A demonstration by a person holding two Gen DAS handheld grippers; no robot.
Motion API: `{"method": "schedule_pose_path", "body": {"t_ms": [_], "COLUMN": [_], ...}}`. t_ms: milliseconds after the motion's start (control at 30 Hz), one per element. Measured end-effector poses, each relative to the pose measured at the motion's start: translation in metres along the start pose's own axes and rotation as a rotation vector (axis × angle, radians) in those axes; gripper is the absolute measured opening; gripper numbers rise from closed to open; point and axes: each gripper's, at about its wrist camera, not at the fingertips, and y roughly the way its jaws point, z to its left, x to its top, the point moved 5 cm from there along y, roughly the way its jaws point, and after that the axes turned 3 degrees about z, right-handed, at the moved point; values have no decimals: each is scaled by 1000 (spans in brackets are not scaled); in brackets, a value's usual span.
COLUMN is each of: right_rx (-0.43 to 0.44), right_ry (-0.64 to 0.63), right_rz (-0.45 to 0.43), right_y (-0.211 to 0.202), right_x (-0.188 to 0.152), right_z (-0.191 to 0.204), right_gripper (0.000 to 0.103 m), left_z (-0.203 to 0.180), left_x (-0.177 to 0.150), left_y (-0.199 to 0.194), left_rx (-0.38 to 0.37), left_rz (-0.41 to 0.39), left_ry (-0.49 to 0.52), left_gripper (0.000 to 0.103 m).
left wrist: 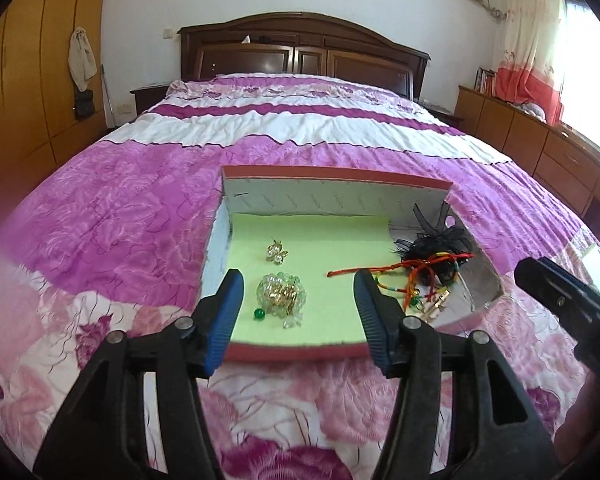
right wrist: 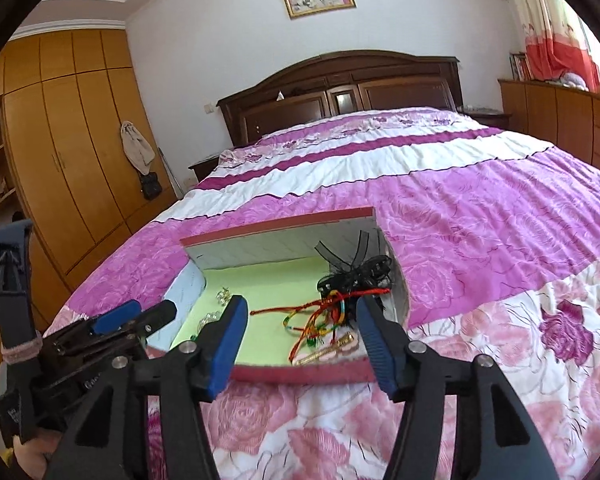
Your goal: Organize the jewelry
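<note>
A shallow red-rimmed box with a pale green liner lies on the bed. On its left side are a pearl-and-gold earring pair, a clear bead bracelet with gold pieces and a green bead. On its right side are tangled red and multicoloured cords, a black mesh hair piece and gold clips. My left gripper hovers open over the box's near left part with nothing between its blue pads. My right gripper hovers open over the near right part, also with nothing between its pads.
The box rests on a pink and purple floral bedspread. A dark wooden headboard stands at the far end. A wooden wardrobe stands on the left and a low wooden cabinet under a curtained window on the right.
</note>
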Motion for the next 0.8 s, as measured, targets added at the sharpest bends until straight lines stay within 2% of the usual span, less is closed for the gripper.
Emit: {"method": "schedule_pose_path", "body": {"t_ms": [200,467,533,800], "right_rx": [-19,-56,-68,-94], "right_ry": [-13,-32,-34,-48], "right_rz": [-25,-75,-81,-85], "right_y": [-19,-29,-28,-23], "right_x": [-20,-40,-45,-59], "right_z": [1,-1,-2,-4], "right_gripper": [75,86,96,97], "left_z": [0,-3,-4,-6], "left_x": [-15,-34,-39,-53], "left_y": [-14,-17,-16,-14], "left_rx": [32,50,69,107], "left_rz": [-26,-44,-52,-61], "left_ry": [13,5,10,25], "left_gripper": [54,58,59,61]}}
